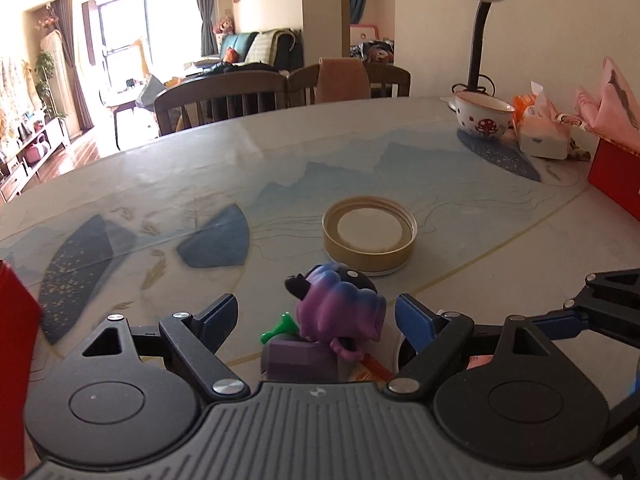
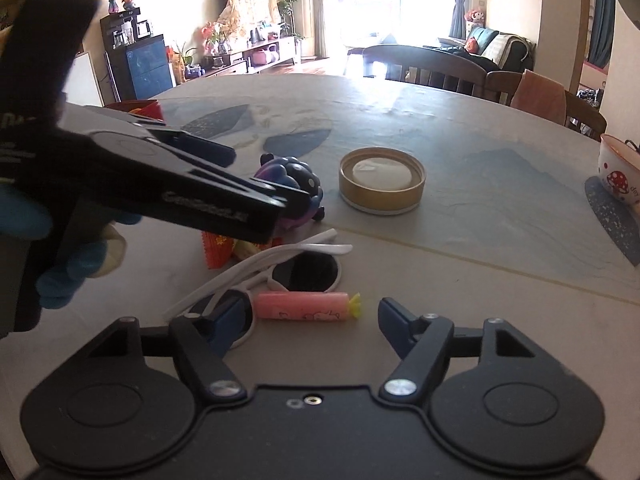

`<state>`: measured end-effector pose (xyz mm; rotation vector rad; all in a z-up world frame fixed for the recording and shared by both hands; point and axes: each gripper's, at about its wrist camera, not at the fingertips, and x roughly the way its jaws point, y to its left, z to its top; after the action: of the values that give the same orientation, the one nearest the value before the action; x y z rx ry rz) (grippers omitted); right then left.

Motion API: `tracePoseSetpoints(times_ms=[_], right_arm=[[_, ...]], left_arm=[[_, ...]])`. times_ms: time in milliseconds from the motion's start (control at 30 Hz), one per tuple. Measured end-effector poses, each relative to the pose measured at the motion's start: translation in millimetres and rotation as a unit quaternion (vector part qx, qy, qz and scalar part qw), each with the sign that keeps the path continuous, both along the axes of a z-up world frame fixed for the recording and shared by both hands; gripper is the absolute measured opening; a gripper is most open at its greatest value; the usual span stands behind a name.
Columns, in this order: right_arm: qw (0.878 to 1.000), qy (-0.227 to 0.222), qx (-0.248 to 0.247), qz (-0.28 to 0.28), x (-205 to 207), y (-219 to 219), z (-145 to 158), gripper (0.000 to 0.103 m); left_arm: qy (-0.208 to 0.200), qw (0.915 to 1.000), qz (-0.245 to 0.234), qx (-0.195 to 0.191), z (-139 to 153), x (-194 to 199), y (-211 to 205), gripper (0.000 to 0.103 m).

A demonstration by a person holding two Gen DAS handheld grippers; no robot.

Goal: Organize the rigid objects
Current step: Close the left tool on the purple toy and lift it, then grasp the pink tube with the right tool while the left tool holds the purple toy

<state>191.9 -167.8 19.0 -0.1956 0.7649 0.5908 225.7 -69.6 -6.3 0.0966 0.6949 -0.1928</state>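
Note:
A purple and blue toy figure stands on the table between the spread fingers of my left gripper, which is open around it without touching. The toy also shows in the right wrist view, partly hidden by the left gripper. My right gripper is open, just in front of a pink wrapped candy-shaped piece. White sunglasses lie behind the candy. A gold jar lid lies upside down farther out; it also shows in the right wrist view.
A mushroom-print bowl, tissue pack, desk lamp and red box stand at the table's right. Another red box is at the left. An orange-red item lies under the toy. Chairs line the far edge.

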Motion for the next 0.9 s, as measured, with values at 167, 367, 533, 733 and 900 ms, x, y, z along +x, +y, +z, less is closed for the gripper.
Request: tracePoseSetpoints(times_ms=[167, 367, 533, 733, 900], right_arm=[[1.0, 0.009, 0.008, 0.0, 2.2, -0.9, -1.4, 0.069], [1.0, 0.01, 0.014, -0.002, 4.3, -2.4, -2.2, 0.066], [1.0, 0.009, 0.015, 0.0, 3.4, -1.6, -2.2, 0.064], [1.0, 0.006, 0.019, -0.002, 1.9, -4.3, -1.4, 0.058], [1.0, 0.0, 0.02, -0.007, 0.3, -5.0, 2.4, 0.058]], left_arm=[[0.012, 0.9999, -0.002, -0.01, -4.0, 10.8, -3.1, 0.086], [0.017, 0.9998, 0.003, -0.013, -8.1, 18.0, -4.9, 0.086], [0.017, 0.9997, 0.002, -0.019, -9.6, 18.8, -4.3, 0.082], [0.019, 0.9994, -0.007, -0.027, -10.7, 17.3, -4.5, 0.058], [0.017, 0.9995, -0.008, -0.024, -9.9, 15.4, -6.4, 0.052]])
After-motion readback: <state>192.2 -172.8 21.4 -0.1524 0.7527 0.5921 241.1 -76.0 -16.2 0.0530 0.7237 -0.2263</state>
